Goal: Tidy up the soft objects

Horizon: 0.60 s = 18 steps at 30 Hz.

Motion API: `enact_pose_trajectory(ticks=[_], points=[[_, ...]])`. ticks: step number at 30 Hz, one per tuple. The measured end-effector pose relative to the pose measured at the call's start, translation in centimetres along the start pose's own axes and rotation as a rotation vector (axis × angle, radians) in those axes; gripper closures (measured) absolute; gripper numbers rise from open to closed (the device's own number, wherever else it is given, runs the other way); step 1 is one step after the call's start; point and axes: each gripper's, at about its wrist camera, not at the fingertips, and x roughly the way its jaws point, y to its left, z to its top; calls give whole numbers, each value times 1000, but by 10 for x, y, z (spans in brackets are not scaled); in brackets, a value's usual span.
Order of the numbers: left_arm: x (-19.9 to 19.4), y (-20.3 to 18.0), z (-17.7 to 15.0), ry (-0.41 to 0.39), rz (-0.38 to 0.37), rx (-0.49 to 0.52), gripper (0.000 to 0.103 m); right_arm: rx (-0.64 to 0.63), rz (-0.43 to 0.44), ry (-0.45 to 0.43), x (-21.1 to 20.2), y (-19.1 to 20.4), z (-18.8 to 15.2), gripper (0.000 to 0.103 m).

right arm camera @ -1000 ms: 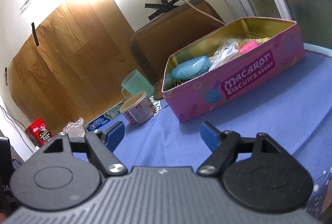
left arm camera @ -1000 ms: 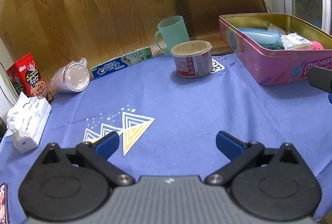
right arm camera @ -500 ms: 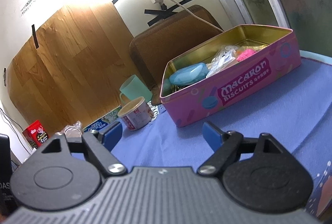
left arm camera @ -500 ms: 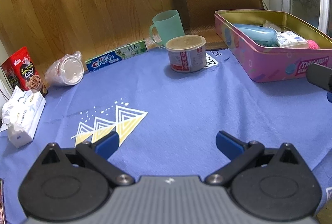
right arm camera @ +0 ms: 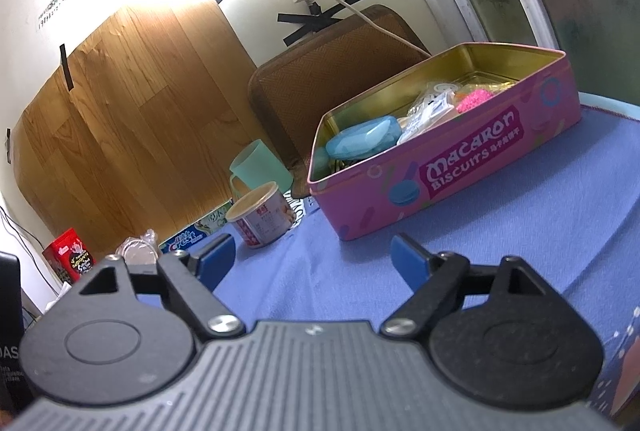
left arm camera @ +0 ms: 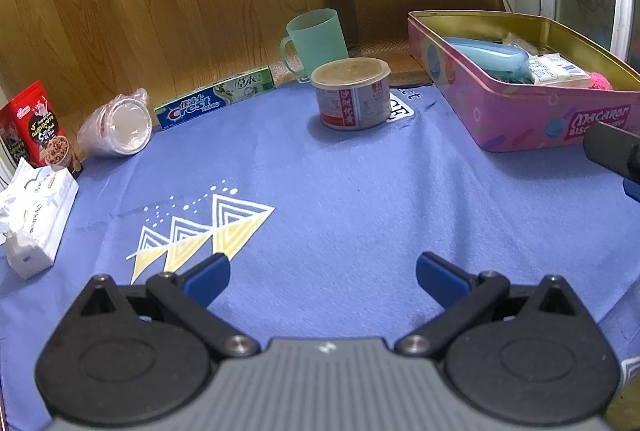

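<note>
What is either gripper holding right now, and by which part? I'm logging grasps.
Nothing is held: the left gripper and right gripper both stand open and empty above the blue cloth.

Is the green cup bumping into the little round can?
Cannot tell. In both wrist views the can overlaps the green cup standing behind it, so neither view shows a plain gap or contact between them.
</note>
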Motion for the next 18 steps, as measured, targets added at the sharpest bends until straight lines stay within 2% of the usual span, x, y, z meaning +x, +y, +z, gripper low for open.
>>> enact_pose_trajectory(ticks=[18], points=[[7, -1, -3, 31, -16, 4, 0, 7, -3, 9, 2, -2, -2, 16]])
